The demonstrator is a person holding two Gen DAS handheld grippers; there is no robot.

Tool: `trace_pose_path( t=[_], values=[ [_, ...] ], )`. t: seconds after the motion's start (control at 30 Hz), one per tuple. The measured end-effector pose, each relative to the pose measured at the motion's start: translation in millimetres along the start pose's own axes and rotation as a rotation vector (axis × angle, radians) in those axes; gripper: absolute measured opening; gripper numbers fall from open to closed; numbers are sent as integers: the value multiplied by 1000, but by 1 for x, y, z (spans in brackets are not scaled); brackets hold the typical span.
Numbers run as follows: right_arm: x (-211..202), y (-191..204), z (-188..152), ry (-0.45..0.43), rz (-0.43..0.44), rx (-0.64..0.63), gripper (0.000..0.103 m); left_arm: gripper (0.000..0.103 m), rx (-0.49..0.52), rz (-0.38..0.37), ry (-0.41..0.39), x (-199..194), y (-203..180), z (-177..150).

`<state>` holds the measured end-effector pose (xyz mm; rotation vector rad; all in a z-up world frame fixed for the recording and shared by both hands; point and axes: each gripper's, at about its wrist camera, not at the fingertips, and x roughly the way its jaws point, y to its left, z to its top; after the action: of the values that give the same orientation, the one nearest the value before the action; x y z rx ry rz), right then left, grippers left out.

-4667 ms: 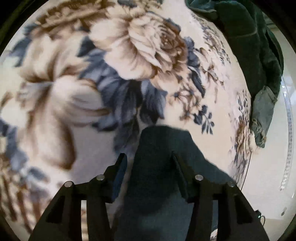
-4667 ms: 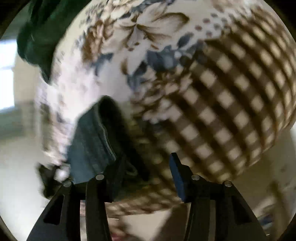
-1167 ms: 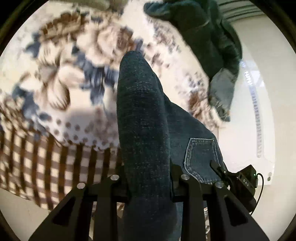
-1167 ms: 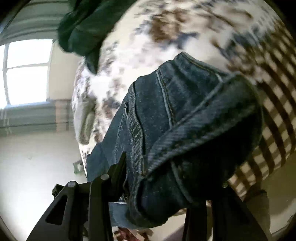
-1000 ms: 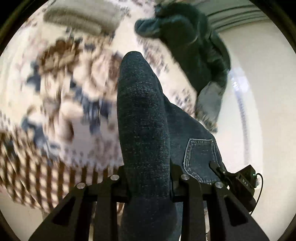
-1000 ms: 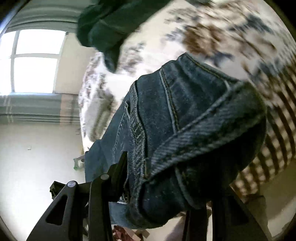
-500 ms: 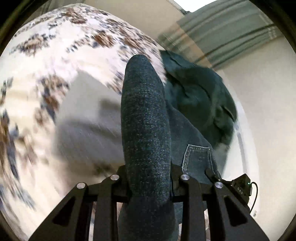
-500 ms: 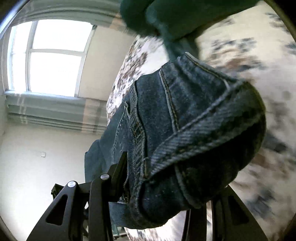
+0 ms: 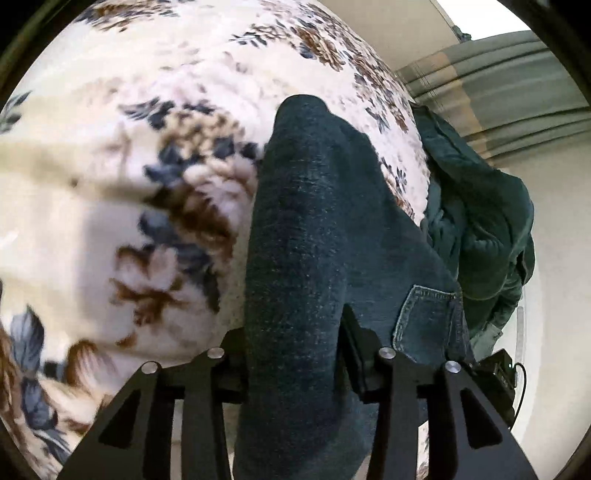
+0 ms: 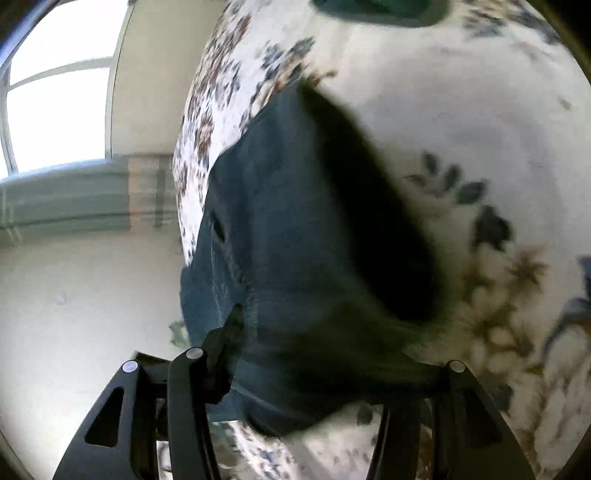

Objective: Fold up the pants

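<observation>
left wrist view:
left gripper (image 9: 295,354): both black fingers pressed against a thick fold of denim, clenched on it
jeans (image 9: 314,229): dark blue, bunched roll rises straight up from between the fingers, over the bed
back pocket (image 9: 424,321): stitched, on the flat part of the jeans just right of the right finger
blanket (image 9: 129,166): cream fleece, blue and brown flowers, covers the bed behind and left of the jeans; blurred
green garment (image 9: 480,221): dark heap at the bed's right edge, right of the jeans, touching or overlapping them, can't tell which
curtain (image 9: 498,81): grey-green and tan stripes, top right
black device (image 9: 498,373): small box with a cable, lower right, beside the gripper

right wrist view:
right gripper (image 10: 317,373): jaws set wide with a fat wad of denim between them; left finger touches cloth, right fingertip hidden, so grip can't be told
jeans (image 10: 288,236): big dark bundle fills the middle, seam down its left side, heavy blur; floral blanket (image 10: 480,129) behind it
green garment (image 10: 376,9): sliver at the top edge on the blanket
window (image 10: 55,110): bright, upper left, curtain (image 10: 74,192) under it
</observation>
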<state>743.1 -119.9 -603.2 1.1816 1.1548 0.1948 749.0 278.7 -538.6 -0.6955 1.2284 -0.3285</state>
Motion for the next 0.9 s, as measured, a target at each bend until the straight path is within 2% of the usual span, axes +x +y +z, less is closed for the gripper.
trace_pose_path(
  t=[0.03,0.1,0.13,0.17,0.2,0.27,0.37,0.43,0.5,0.53,0.57,0.6,0.63,0.67,0.73,0.9],
  values=[
    [-7,-4,3,-20,-17,5,53,41,-5,2,-2,-3,0,-1],
    [-22,-11,1,-34,-42,15,53,51,-17,32,-4,-9,-1,-4],
    [-25,-12,1,-36,-67,11,53,52,-16,42,-7,-13,-1,-3],
    [-27,-11,0,-41,-104,-1,53,58,-12,56,-11,-16,-2,-2],
    [-27,-10,0,-41,-156,-23,52,72,4,97,-13,-18,-4,-4],
    [-25,-8,1,-36,-246,-55,52,87,27,165,-6,-15,-2,-7],
    [-31,-11,1,-26,-315,-89,52,88,-9,198,6,-16,0,-14],
    [-33,-2,1,-21,-344,-116,52,88,42,269,-12,-24,-15,-18],
    [-43,18,-6,-30,-407,-185,53,88,124,384,-30,-32,-38,-23],
    [-47,27,-10,-38,-447,-217,58,88,163,438,-41,-37,-50,-28],
    [-51,41,-15,-52,-510,-278,64,90,184,465,-49,-39,-57,-32],
    [-58,51,-24,-61,-544,-320,65,92,204,489,-58,-43,-66,-37],
    [-60,61,-29,-69,-584,-364,70,93,214,502,-67,-45,-72,-41],
    [-58,72,-33,-77,-639,-416,85,96,225,519,-76,-48,-79,-46],
    [-63,88,-47,-92,-693,-492,102,97,247,536,-84,-53,-93,-53],
    [-85,117,-80,-141,-794,-606,103,99,301,578,-86,-54,-124,-67]
  ],
)
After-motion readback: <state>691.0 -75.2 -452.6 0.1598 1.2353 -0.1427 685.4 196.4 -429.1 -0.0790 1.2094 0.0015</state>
